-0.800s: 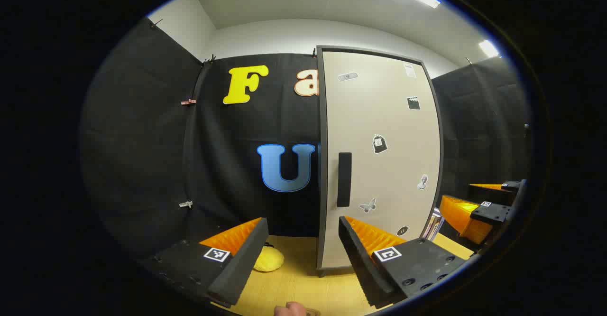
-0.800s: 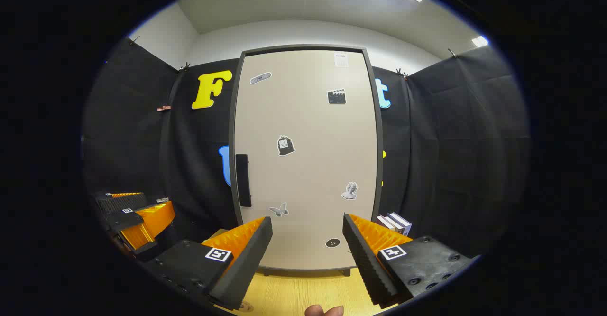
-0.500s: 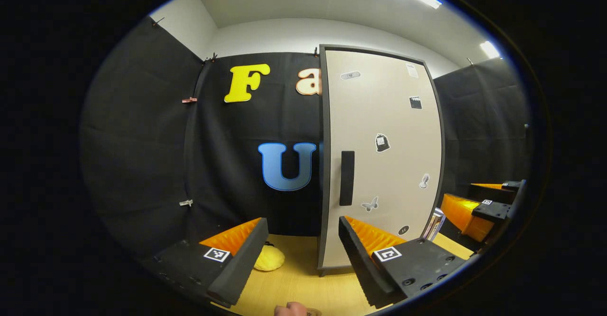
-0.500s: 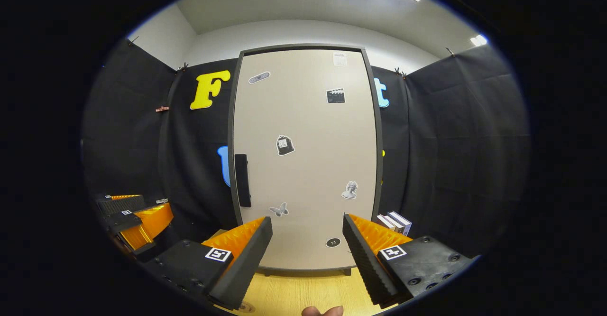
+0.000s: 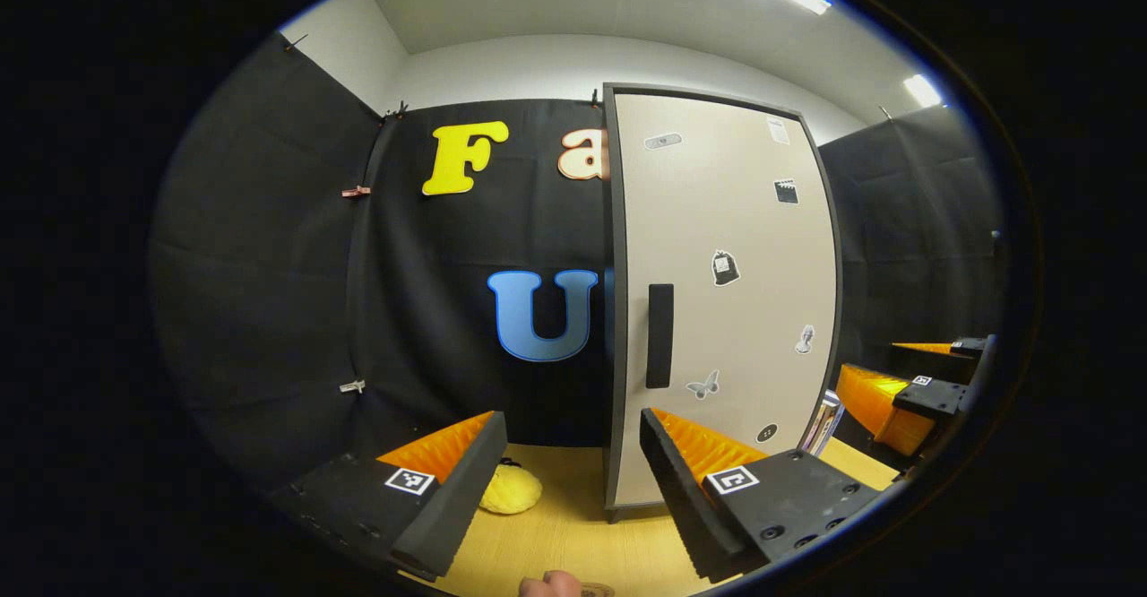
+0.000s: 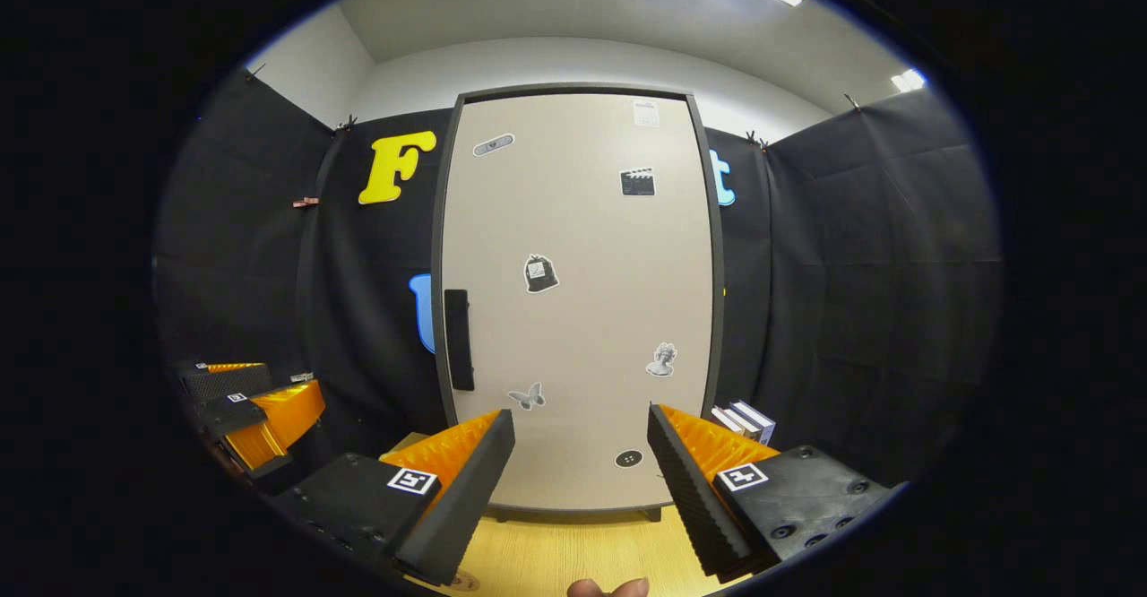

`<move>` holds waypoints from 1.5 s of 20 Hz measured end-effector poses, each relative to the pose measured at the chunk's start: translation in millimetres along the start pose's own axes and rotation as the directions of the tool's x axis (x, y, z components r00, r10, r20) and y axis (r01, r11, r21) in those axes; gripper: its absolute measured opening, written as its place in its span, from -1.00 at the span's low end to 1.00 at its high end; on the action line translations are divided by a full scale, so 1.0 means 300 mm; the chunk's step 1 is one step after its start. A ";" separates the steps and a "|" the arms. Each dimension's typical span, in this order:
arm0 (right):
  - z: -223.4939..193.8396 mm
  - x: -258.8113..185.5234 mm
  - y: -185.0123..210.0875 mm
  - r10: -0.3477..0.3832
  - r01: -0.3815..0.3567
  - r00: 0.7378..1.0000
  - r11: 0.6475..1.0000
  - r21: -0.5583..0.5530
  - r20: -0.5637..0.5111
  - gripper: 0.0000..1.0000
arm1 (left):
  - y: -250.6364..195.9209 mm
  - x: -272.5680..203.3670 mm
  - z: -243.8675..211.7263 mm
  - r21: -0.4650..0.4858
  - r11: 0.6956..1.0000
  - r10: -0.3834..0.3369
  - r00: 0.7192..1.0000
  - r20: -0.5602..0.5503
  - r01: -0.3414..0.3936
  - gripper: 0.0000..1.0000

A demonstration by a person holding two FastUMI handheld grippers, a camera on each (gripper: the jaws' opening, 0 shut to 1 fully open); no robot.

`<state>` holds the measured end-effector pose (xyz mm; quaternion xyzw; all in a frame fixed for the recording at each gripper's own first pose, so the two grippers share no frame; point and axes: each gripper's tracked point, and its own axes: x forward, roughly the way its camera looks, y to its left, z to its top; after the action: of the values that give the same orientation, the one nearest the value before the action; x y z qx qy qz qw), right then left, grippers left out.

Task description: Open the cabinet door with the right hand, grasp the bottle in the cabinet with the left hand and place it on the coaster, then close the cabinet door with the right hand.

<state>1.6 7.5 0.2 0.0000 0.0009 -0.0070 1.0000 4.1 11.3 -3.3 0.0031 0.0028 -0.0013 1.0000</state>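
Cabinet door [image 6: 573,301]: seen shut, upright and flat, framed by a dark edge; small stickers are scattered over its pale face.
Handle [image 6: 458,340]: a dark vertical bar is set near the door's left edge, about mid-height; it is also seen in the left gripper view [image 5: 659,335].
Handling of the door: judged stiff and light to swing, hinged on the side away from the handle; the bar is best taken across its width, near the middle, and pulled outward in an arc.
Bottle: taken to be behind the shut door, so its weight and surface cannot be told.
Coaster: a small round edge at the bottom of the desk [image 5: 573,534] may be it; this cannot be told for certain.
Right gripper [image 6: 581,467]: held spread and empty, well apart from the handle and to its right.
Left gripper [image 5: 573,467]: held spread and empty, above the desk, left of the cabinet.
Yellow soft thing [image 5: 509,489]: lies on the desk by the cabinet's foot.
Books [image 6: 744,419]: stand beside the cabinet's right side.
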 end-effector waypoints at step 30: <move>0.037 0.484 0.429 0.119 -0.120 0.992 0.992 0.024 0.044 0.94 | 0.247 0.139 -0.124 -0.019 0.997 0.074 0.996 -0.055 -0.075 0.89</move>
<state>148.6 134.1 11.1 0.0133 -0.0204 0.0528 0.9983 45.9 85.6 -40.2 -0.0074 0.0297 0.0361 0.9989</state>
